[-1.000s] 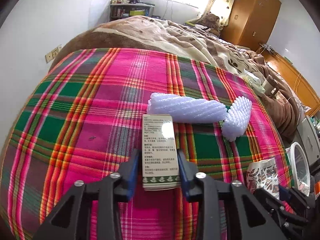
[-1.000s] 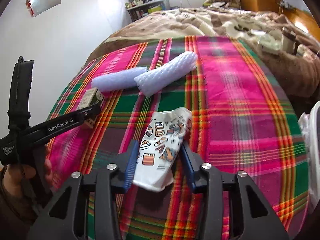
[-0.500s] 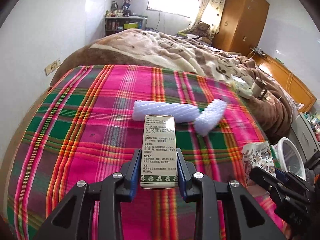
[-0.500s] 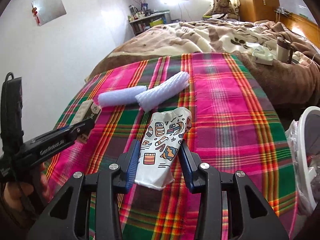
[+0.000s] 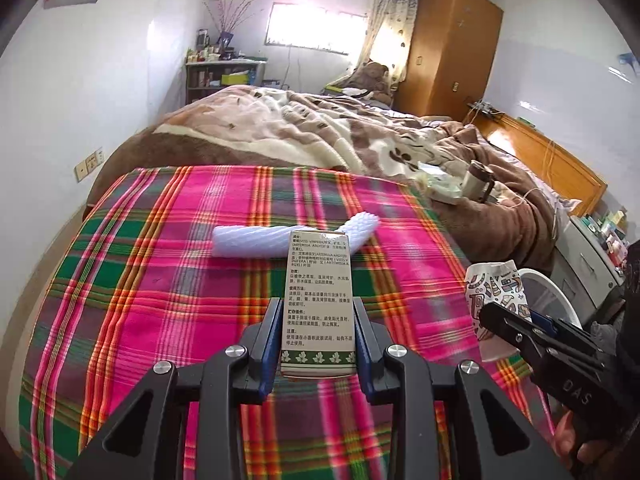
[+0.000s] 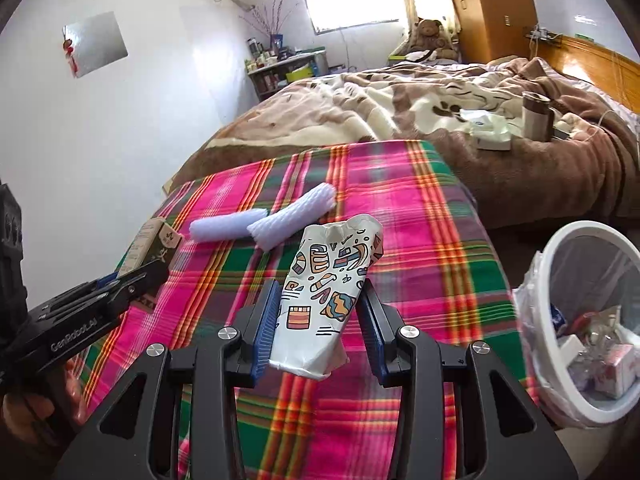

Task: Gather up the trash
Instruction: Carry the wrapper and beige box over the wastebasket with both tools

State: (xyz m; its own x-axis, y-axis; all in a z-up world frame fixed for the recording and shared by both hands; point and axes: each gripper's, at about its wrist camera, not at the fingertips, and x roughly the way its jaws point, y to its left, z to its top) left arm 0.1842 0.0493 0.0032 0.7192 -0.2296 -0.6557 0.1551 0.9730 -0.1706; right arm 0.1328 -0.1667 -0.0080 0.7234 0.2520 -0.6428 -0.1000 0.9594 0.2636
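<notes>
Gripping a crushed paper cup (image 6: 326,300) lengthwise, the right tool (image 6: 318,320) is hanging nearer the lined waste bin (image 6: 576,264) at its right, while the left tool (image 5: 318,340) is clamping a small carton (image 5: 319,304) above the plaid-covered bed (image 5: 160,300).

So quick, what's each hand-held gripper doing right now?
Left hand-held gripper: closed on the printed carton.
Right hand-held gripper: closed on the crumpled paper cup.
</notes>
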